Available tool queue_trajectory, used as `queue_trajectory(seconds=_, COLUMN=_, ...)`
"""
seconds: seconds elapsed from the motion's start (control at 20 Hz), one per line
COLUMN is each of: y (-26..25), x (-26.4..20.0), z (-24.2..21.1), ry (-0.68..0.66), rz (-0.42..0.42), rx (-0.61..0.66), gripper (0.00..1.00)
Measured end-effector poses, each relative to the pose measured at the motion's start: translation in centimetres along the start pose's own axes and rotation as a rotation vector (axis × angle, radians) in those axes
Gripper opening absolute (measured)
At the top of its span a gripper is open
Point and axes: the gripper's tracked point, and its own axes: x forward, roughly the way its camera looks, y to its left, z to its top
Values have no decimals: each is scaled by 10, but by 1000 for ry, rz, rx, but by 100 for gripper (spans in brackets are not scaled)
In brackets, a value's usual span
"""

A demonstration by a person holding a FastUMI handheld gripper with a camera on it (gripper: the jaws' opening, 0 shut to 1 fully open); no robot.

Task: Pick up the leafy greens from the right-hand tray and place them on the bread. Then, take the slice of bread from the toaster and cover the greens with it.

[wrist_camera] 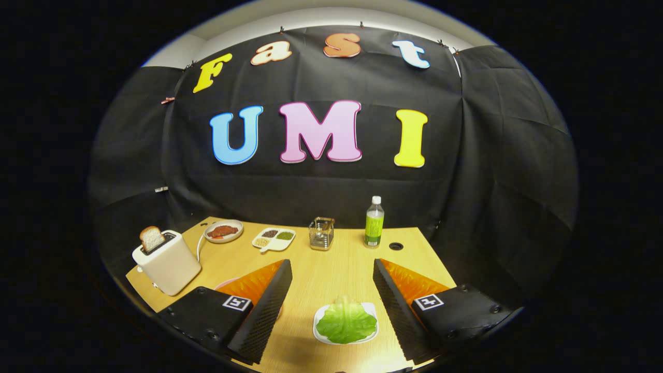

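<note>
We hold our tool (332, 274) spread wide, pinching nothing. The leafy greens (346, 322) lie on a white tray (319, 316) between its fingers. The bread slice (151, 238) sticks out of the toaster (168, 264) across the worktop (331, 269).

- Leafy greens (346, 322) are showing bright green on a white tray (319, 315).
- The toaster (167, 261) is looking cream, holding pale, brown-crusted bread (151, 238).
- The bottle (374, 223) is wearing a green label and white cap.
- The table (331, 269) is showing light wood grain.
</note>
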Motion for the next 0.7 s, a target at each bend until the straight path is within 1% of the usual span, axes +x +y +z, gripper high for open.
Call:
queue_trajectory(seconds=0.3, y=-17, x=33, z=-70, ry=176, rz=15, rx=5, gripper=98)
queue_trajectory(seconds=0.55, y=-28, x=52, z=-132, ry=331, rz=26, rx=15, gripper=98)
queue_trajectory(seconds=0.7, y=-33, x=60, z=-165, ry=394, rz=41, rx=-13, gripper=98)
